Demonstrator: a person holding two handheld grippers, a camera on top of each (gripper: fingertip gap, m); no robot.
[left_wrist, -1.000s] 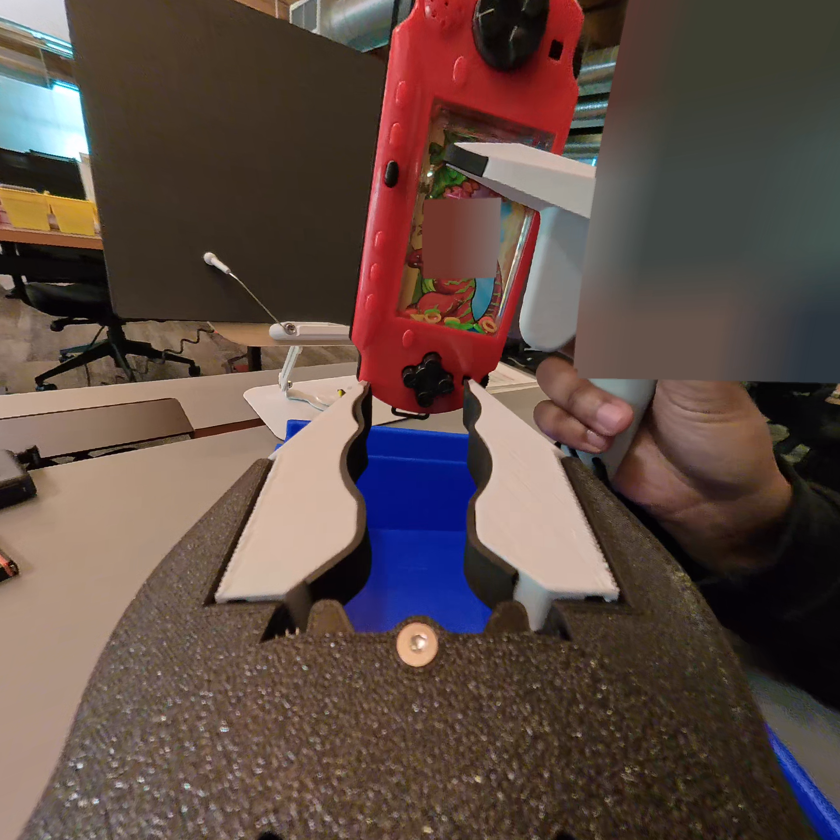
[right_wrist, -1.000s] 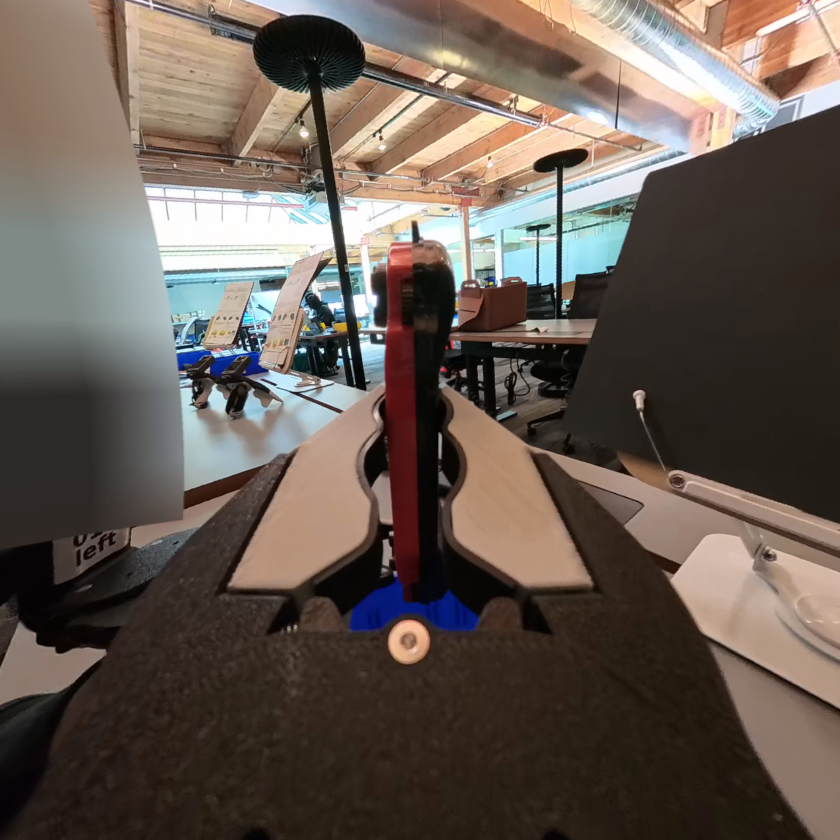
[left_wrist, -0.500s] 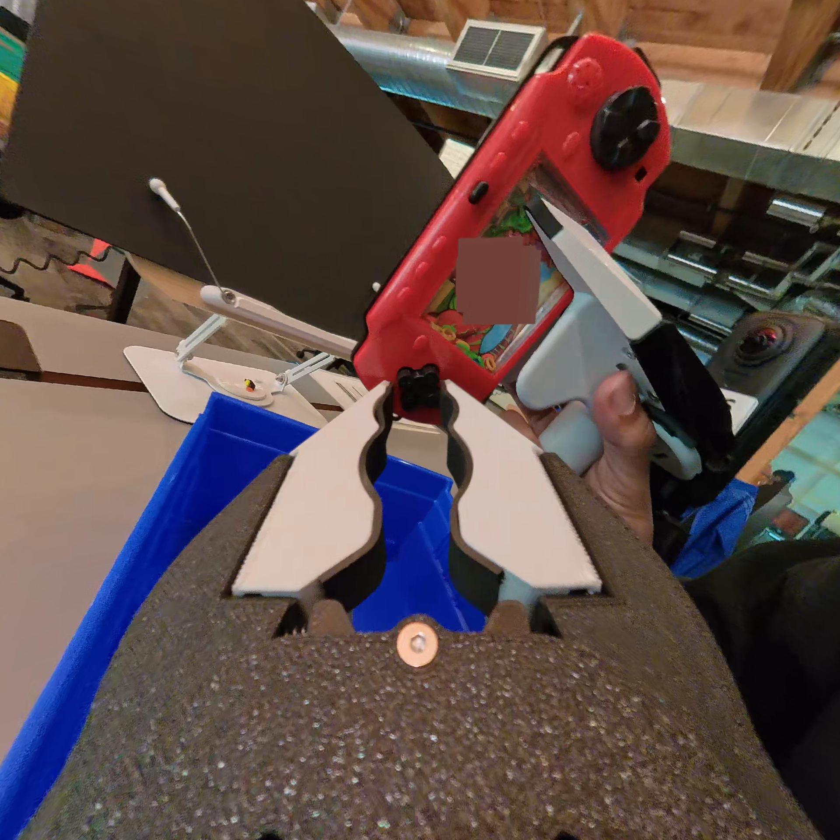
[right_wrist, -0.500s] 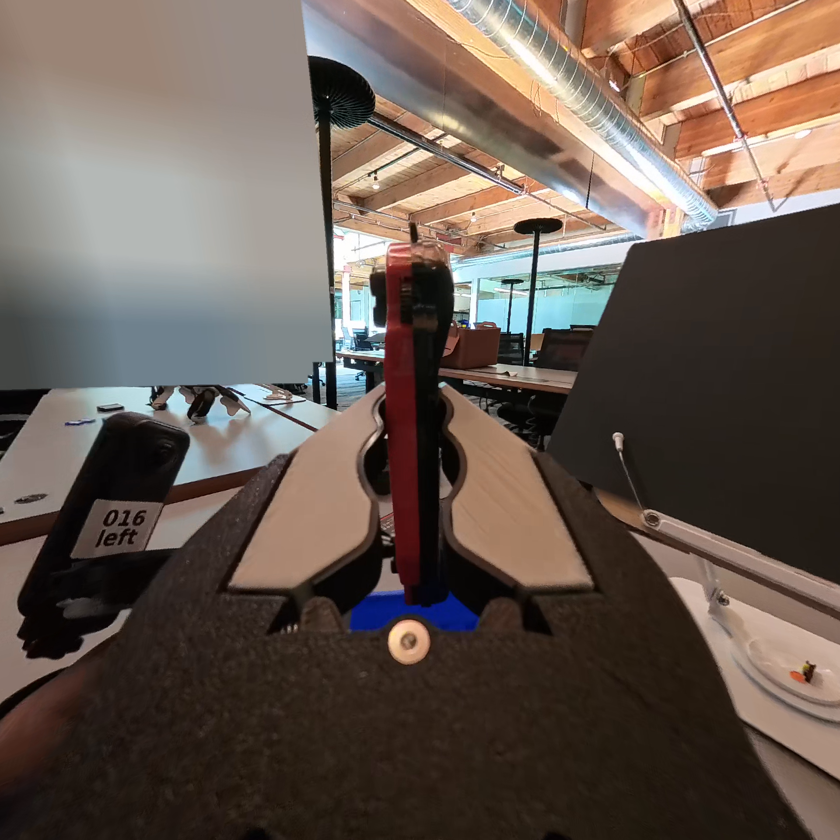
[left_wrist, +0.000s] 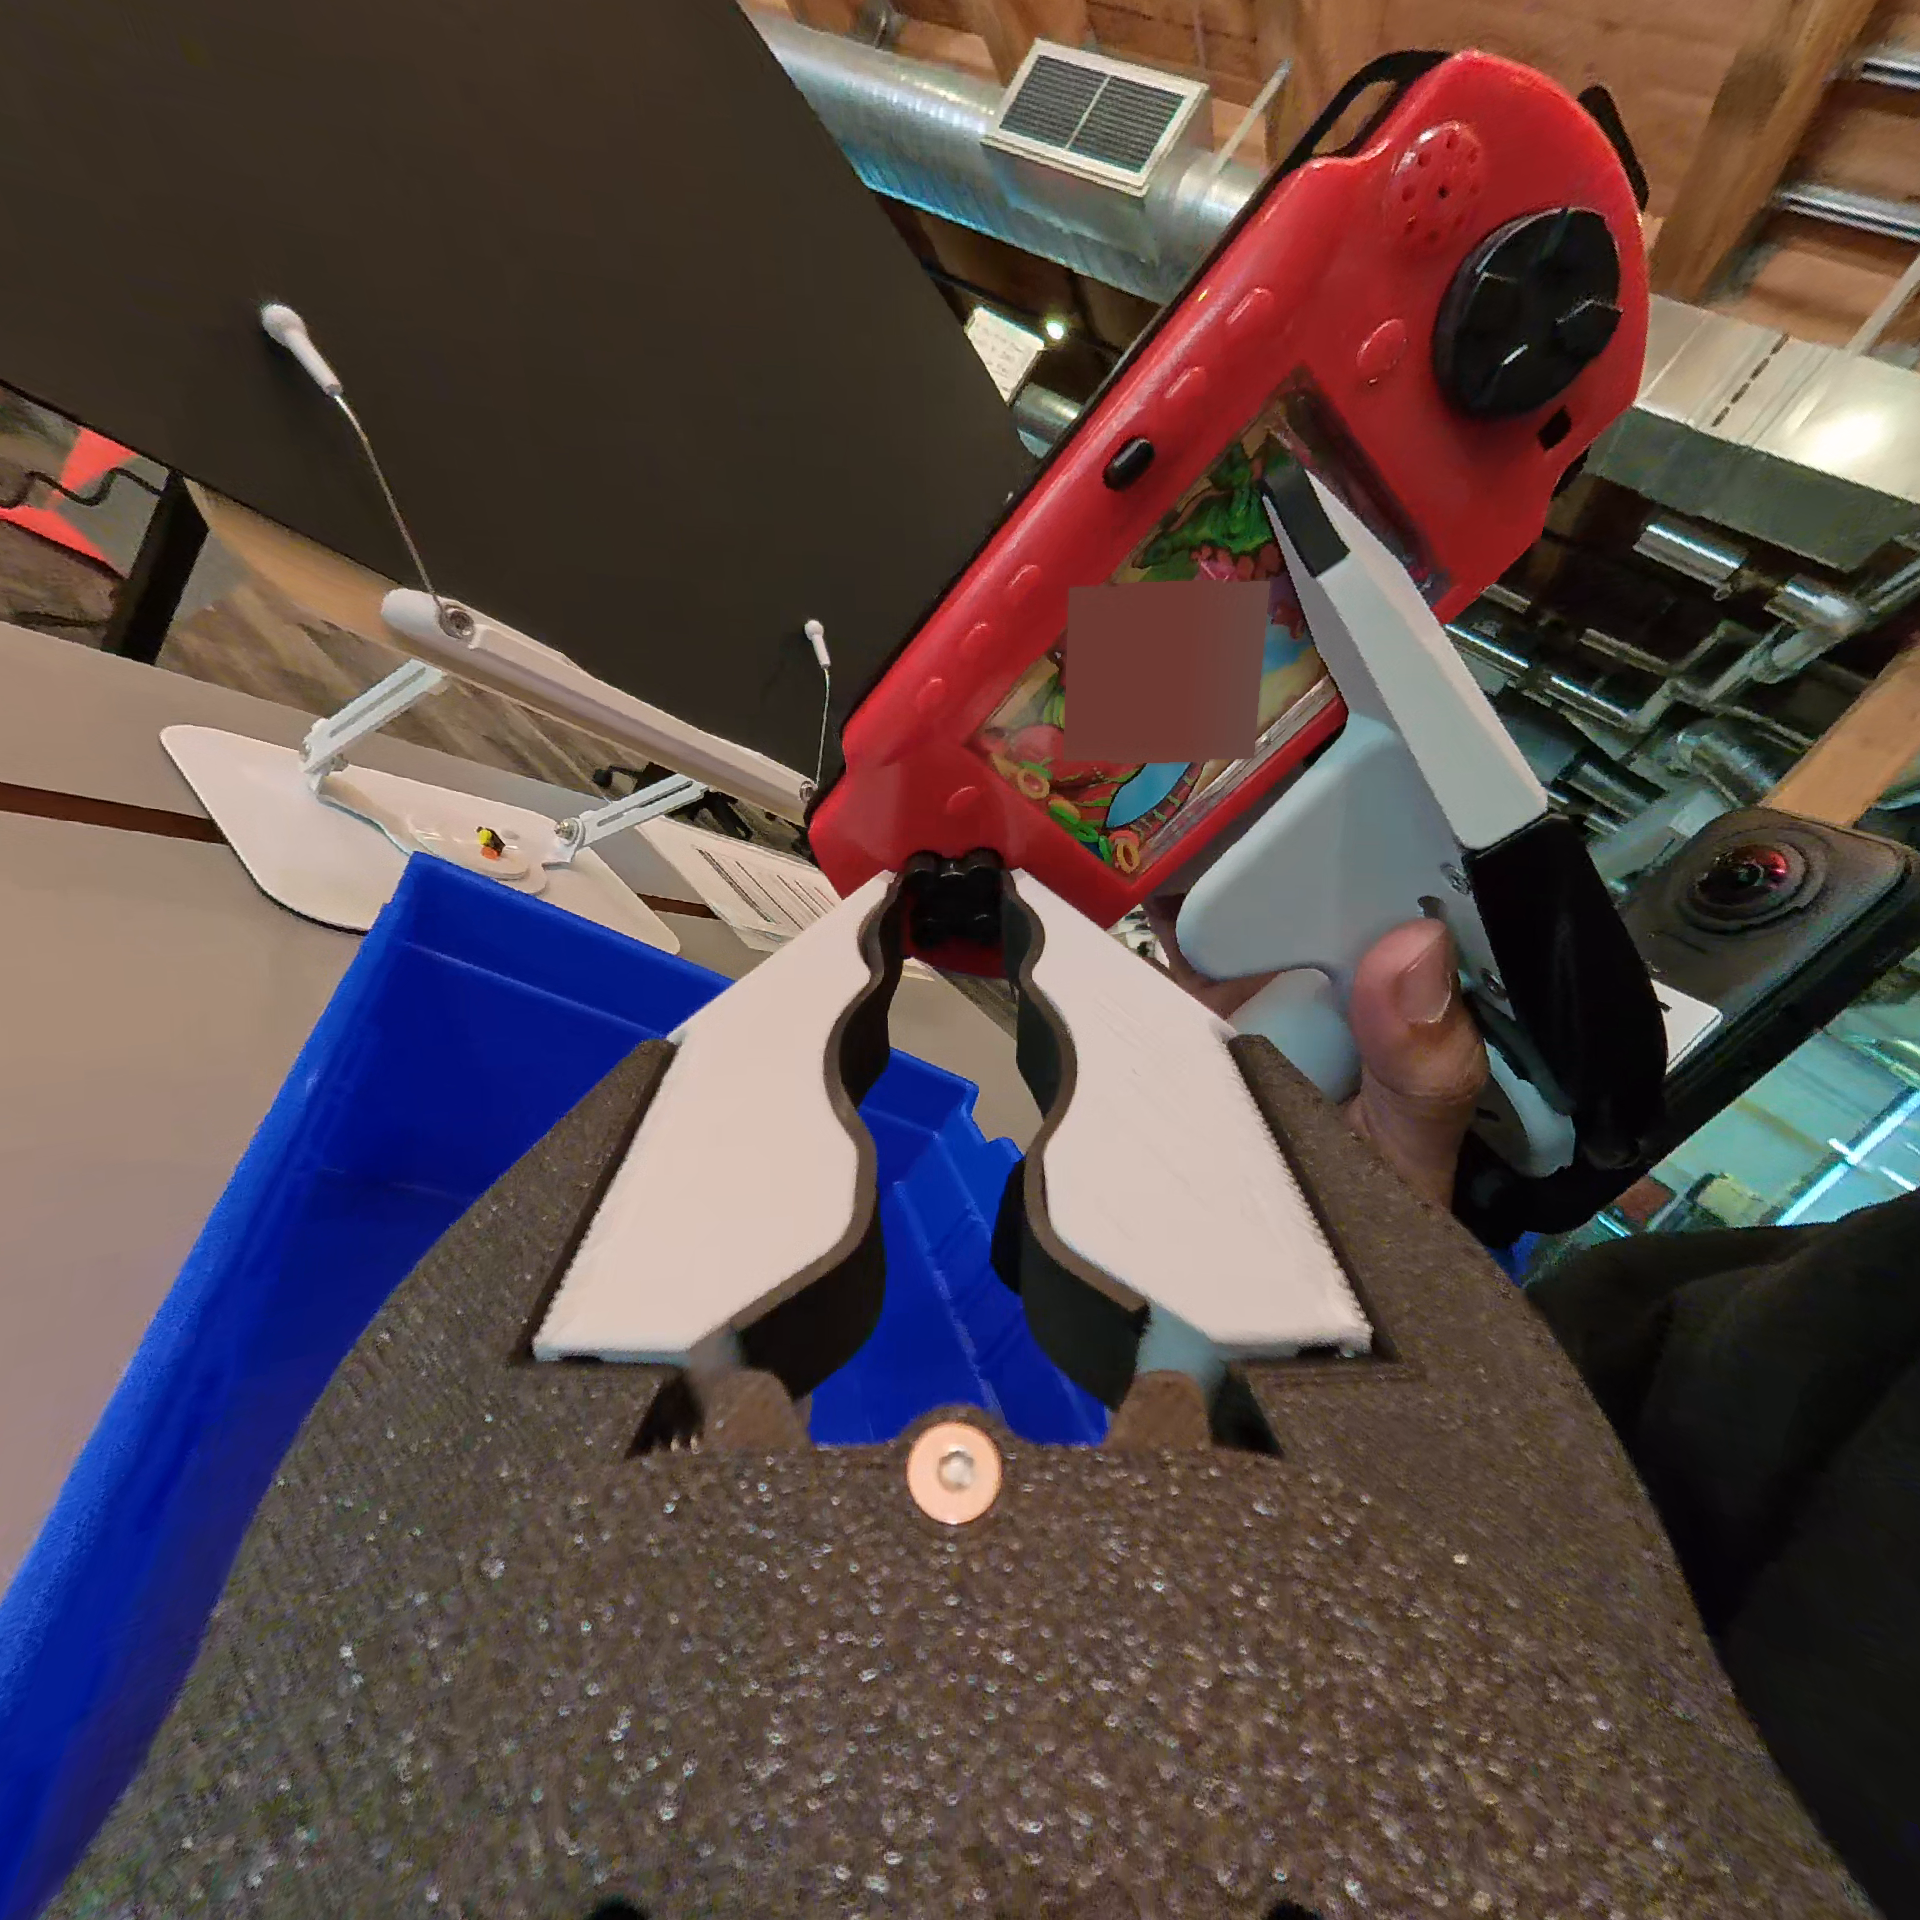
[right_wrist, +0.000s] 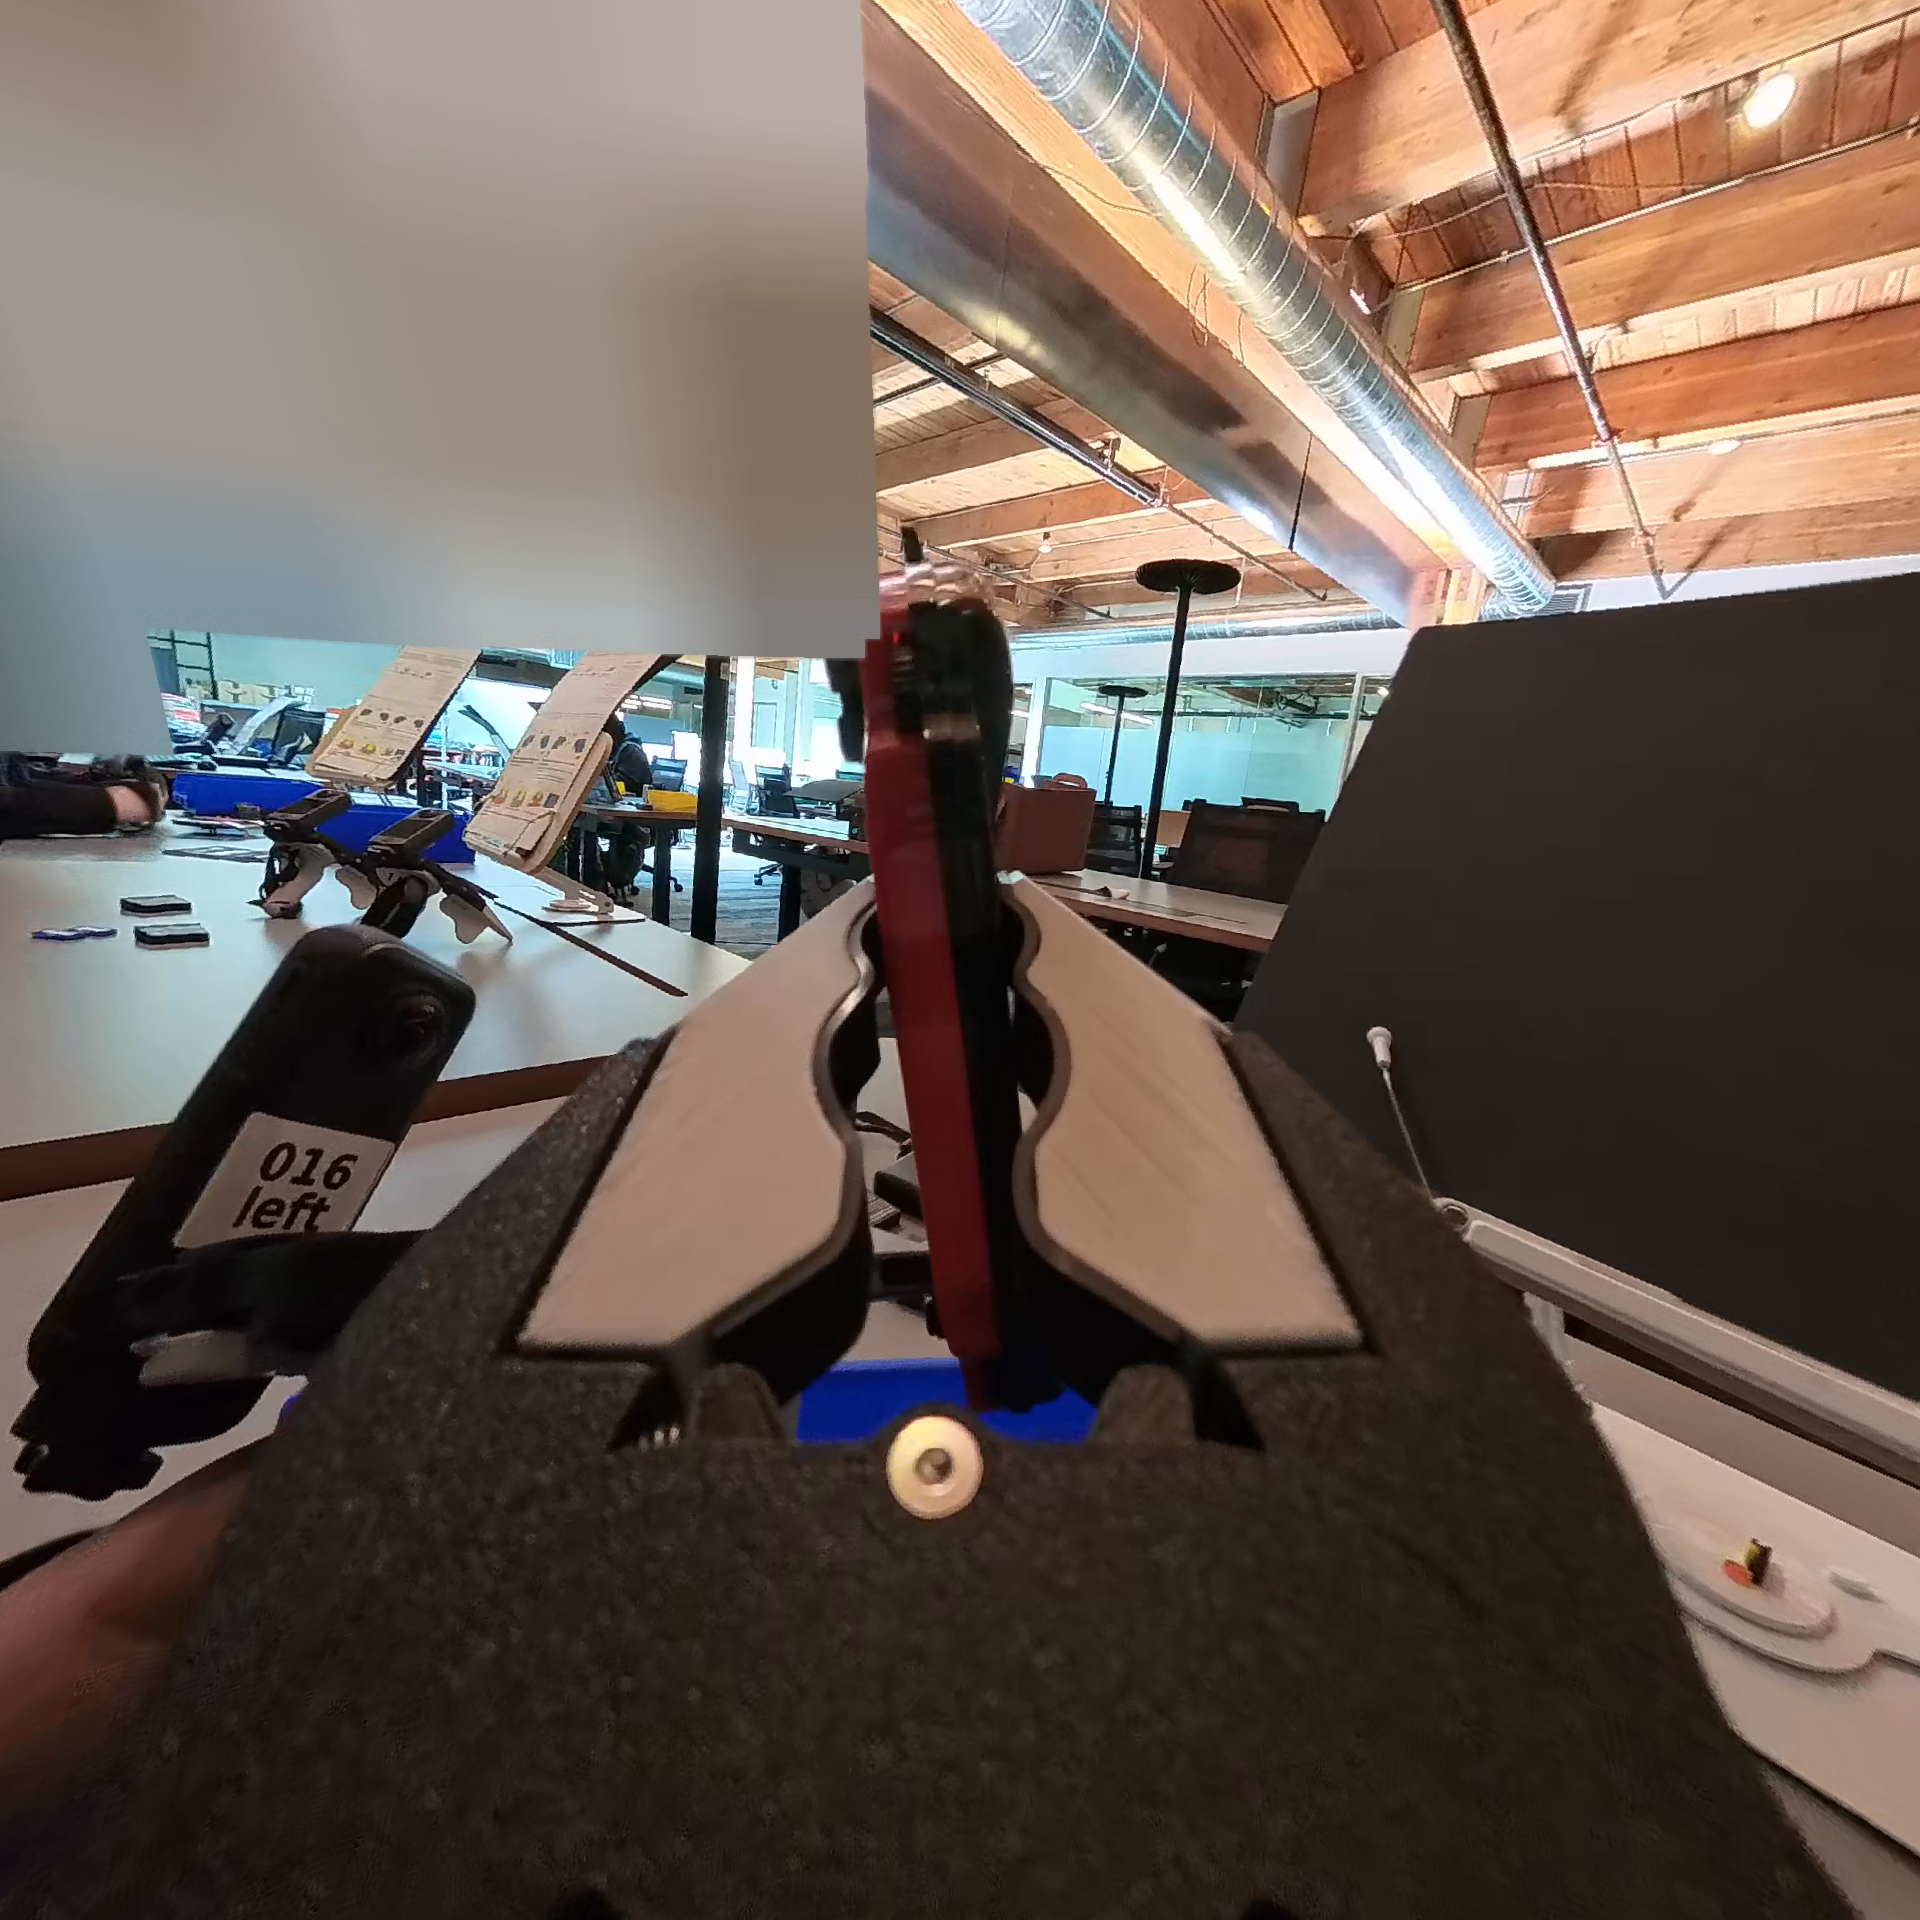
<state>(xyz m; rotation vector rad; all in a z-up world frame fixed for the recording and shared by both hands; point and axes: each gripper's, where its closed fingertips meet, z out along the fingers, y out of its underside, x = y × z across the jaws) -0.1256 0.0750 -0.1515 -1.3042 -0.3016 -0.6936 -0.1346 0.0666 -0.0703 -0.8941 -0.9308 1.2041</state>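
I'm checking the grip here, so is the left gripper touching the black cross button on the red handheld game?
Touching. In the left wrist view the left gripper has its fingertips closed against both sides of the black cross button on the red handheld game.

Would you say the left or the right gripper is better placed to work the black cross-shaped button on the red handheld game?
Left, probably. The left gripper already has its tips around the black button, while the right gripper is clamped on the red handheld game, steadying it.

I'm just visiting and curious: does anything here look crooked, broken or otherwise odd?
Nothing looks broken or spilled. The one odd sight: the red toy game hangs tilted in mid-air above the blue bin, clamped edgewise by the right gripper while the left gripper pinches its black button.
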